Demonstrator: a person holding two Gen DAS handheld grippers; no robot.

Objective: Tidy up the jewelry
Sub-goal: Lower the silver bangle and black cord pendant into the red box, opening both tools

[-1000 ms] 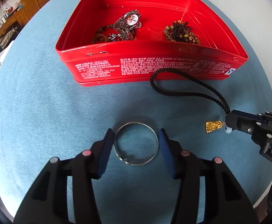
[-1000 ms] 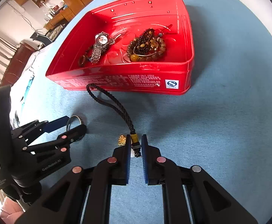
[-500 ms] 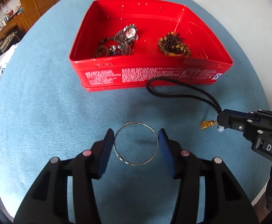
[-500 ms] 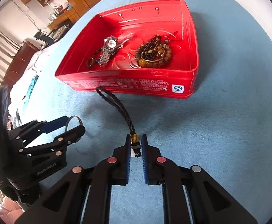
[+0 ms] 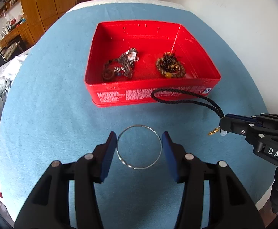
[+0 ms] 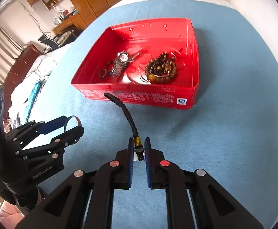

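My left gripper (image 5: pixel 139 148) clamps a silver bangle (image 5: pixel 139 147) by its sides, pads pressing at 9 and 3 o'clock of the ring, which hangs above the blue cloth (image 5: pixel 49 103). At 12 o'clock from it stands the red tin (image 5: pixel 152 95), holding a watch (image 5: pixel 131 55) at its left and a bead bracelet (image 5: pixel 170 67) at its right. My right gripper (image 6: pixel 139 148) is closed on the yellow-wrapped end of a black cord (image 6: pixel 126 112), whose loop rises toward 11 o'clock across the tin's front wall; a gold charm (image 5: pixel 213 131) dangles beneath the fingers.
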